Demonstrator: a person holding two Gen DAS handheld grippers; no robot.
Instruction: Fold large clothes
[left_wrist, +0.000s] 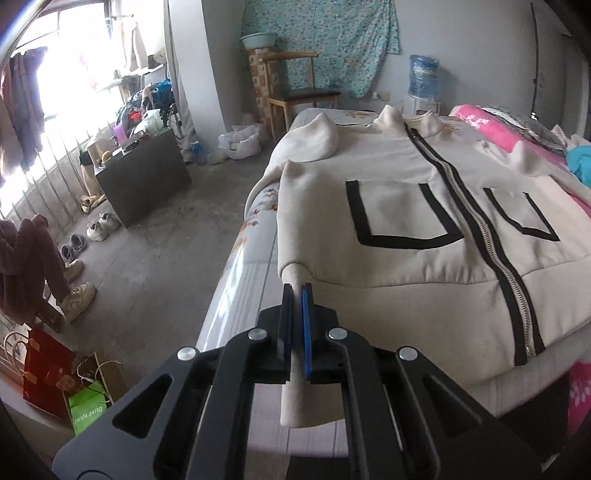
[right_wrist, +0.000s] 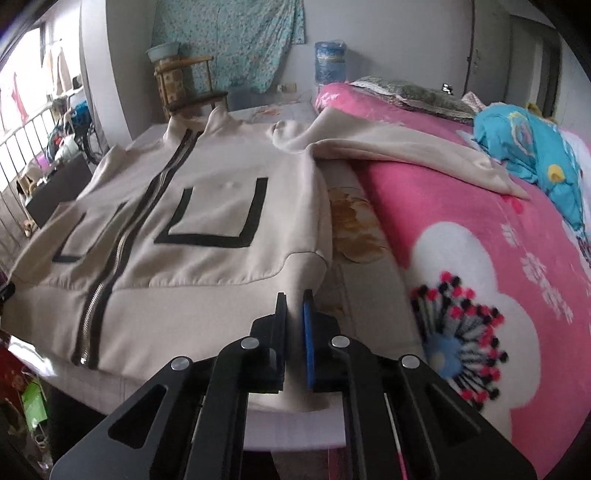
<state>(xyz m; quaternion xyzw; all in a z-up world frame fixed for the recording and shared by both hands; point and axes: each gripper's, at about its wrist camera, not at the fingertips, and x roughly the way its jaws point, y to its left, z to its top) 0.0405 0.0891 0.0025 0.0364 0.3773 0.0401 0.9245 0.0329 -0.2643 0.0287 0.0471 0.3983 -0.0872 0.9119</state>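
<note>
A large cream zip-up jacket (left_wrist: 399, 206) with black pocket outlines and a black-edged zipper lies face up on the bed; it also shows in the right wrist view (right_wrist: 207, 236). My left gripper (left_wrist: 296, 291) is shut on the jacket's left hem corner at the bed's near edge. My right gripper (right_wrist: 295, 299) is shut on the jacket's right hem corner. One sleeve (right_wrist: 406, 155) lies spread to the right over the pink blanket. The other sleeve (left_wrist: 317, 136) is folded near the left shoulder.
A pink flowered blanket (right_wrist: 480, 258) covers the bed's right side, with a blue cloth (right_wrist: 532, 147) and a pillow (right_wrist: 417, 96) at the far right. On the floor to the left are a dark box table (left_wrist: 144, 177), shoes (left_wrist: 96, 229) and bags (left_wrist: 48, 373). A wooden chair (left_wrist: 295, 88) stands behind the bed.
</note>
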